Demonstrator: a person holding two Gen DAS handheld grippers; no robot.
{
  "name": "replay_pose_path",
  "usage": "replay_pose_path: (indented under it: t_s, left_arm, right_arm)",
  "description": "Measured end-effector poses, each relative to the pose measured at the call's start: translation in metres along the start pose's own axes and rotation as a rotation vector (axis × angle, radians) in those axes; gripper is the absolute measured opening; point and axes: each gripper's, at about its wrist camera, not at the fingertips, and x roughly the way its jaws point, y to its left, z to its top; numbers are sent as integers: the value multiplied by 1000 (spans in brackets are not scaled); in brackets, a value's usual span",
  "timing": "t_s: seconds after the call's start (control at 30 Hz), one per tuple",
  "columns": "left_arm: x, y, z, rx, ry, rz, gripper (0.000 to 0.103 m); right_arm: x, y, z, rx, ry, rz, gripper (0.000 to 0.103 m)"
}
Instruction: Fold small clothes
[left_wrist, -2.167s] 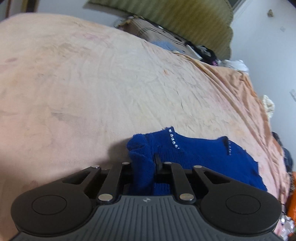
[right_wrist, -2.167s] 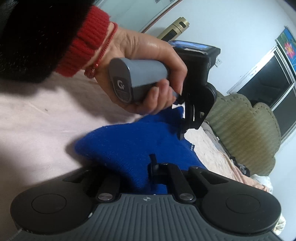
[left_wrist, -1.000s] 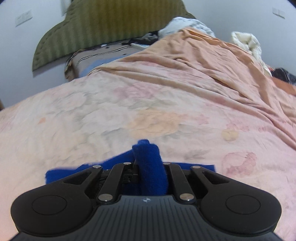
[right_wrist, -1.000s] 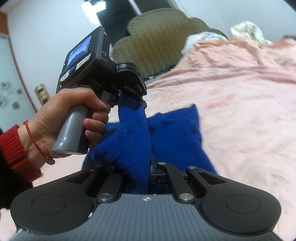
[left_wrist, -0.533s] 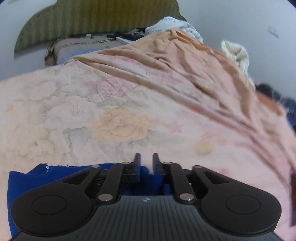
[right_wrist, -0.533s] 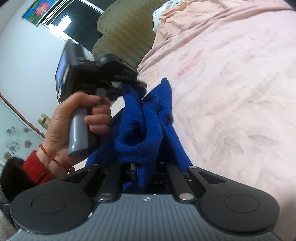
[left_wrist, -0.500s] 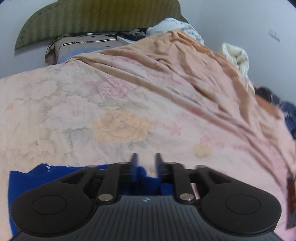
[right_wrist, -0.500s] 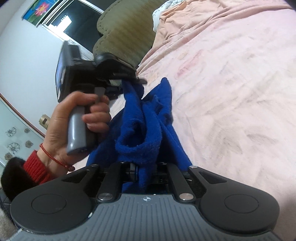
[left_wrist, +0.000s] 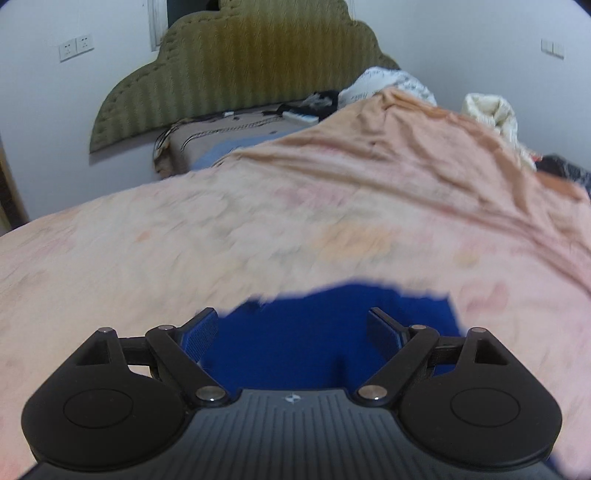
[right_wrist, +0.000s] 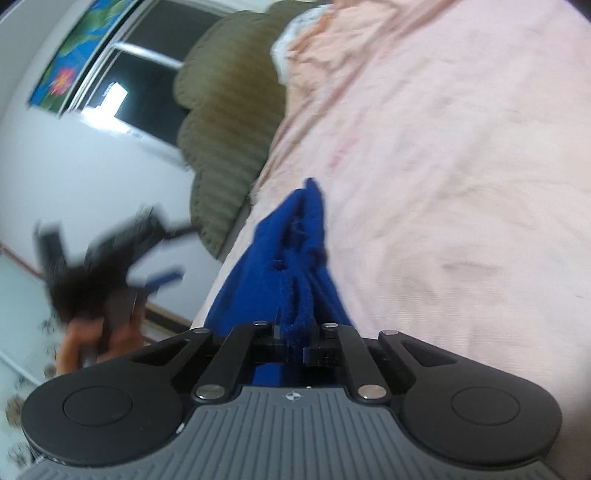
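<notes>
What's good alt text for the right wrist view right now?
The right gripper is shut on a bunched fold of a blue knit garment, which trails ahead over a pink bedsheet. At left, motion-blurred, the left gripper is lifted clear of the cloth, jaws apart, with an olive padded headboard and a window behind.

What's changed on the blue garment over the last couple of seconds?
The left gripper has let go: its jaws, earlier clamped on a bunch of the blue garment, now stand wide apart above it, and the garment lies on the bedspread. In the right wrist view that gripper has swung away to the left. The right gripper stays shut on the garment.
</notes>
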Motion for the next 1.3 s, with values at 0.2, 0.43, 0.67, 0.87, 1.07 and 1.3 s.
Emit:
replay_pose_path:
  t_s: [0.2,0.43,0.67,0.87,1.07,1.3]
  left_arm:
    - [-28,19,-37,63,-32,66,88]
    - [-26,25,-46,46,-36,114,88]
    - [-20,16,-47,74,-51,141,88]
    - [-5,13,-50,80,-20,150,88]
    - [-10,17,-53,29,-12,134,88]
    - [-16,21,-58,-24,21,109,88]
  right_arm:
    - [-4,9,9,-89,51,-48,15]
    - [38,54,69,-372,91,-102,42]
    - [149,37,114,-247,279,-26,44]
    - [135,35,113,-282,161,-52,8]
    - [135,40,109,-326,125,-118,19]
    - [108,78,75,-599,204,-132,54]
